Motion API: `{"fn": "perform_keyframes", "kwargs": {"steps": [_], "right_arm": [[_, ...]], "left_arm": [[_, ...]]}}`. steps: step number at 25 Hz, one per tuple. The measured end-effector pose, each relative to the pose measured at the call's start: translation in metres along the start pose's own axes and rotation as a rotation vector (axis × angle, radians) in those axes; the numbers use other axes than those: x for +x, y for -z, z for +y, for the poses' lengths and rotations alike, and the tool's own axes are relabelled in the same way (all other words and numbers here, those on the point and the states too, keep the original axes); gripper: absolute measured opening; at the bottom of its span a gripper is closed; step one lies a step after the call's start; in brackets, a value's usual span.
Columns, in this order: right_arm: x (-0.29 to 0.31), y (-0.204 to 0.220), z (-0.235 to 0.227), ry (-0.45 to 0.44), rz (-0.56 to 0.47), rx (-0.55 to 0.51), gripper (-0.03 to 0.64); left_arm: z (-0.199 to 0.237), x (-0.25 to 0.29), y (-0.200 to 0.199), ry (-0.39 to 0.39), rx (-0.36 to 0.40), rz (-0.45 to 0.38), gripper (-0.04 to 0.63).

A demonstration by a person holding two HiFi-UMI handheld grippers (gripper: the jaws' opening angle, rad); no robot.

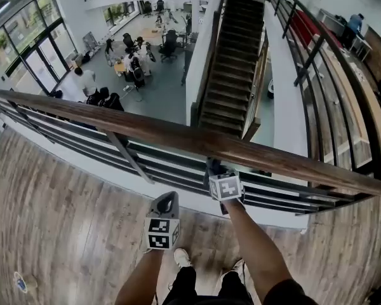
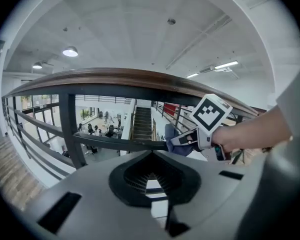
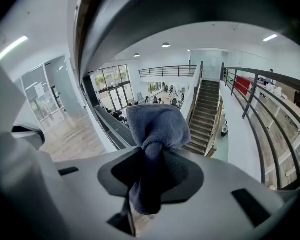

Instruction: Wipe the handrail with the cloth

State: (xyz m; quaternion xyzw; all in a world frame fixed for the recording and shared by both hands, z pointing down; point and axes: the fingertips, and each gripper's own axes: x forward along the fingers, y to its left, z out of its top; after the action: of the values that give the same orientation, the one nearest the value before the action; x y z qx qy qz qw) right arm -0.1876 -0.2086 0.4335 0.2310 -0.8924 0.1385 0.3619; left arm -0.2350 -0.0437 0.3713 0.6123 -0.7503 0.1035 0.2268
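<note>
- The setting is an upper gallery with a pale wood-plank floor (image 1: 57, 208). It looks down on an open office hall and a long dark staircase (image 1: 232, 62) beyond the handrail.
- The long brown wooden handrail (image 1: 178, 136) runs across the head view on dark metal posts and horizontal bars (image 2: 67, 129). Its top is bare at this moment.
- The left hand-held gripper (image 1: 166, 202) is on the person's side of the handrail, below it and apart from it. Its jaws are together with nothing between them, and it points towards the bars.
- The right hand-held gripper (image 2: 185, 139) is right of the left one and closer in, just under the handrail's near edge. Its jaws are clamped on a bunched fold of the soft blue-grey cloth (image 3: 157, 126).
- The free end of the cloth bulges out ahead of the jaws, towards the bars below the handrail. I cannot tell whether it touches the wood yet.
- Wiping looks to be at its start, since the cloth sits below the handrail's top and not on it.
- The cloth should be light, limp and easily squashed. It will drape over the rounded wood instead of pushing back.
- A firm pinch near the gathered middle, as now, leaves a pad free to press on the handrail.
- A weak pinch could let the cloth slip out and drop over the handrail to the hall below.
</note>
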Motion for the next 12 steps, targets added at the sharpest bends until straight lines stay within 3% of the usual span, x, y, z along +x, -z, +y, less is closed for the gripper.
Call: {"fn": "perform_keyframes", "kwargs": {"steps": [12], "right_arm": [[-0.081,0.064,-0.153,0.112,-0.006,0.082,0.106]], "left_arm": [[-0.148,0.063,0.002,0.208,0.079,0.045,0.003]]}}
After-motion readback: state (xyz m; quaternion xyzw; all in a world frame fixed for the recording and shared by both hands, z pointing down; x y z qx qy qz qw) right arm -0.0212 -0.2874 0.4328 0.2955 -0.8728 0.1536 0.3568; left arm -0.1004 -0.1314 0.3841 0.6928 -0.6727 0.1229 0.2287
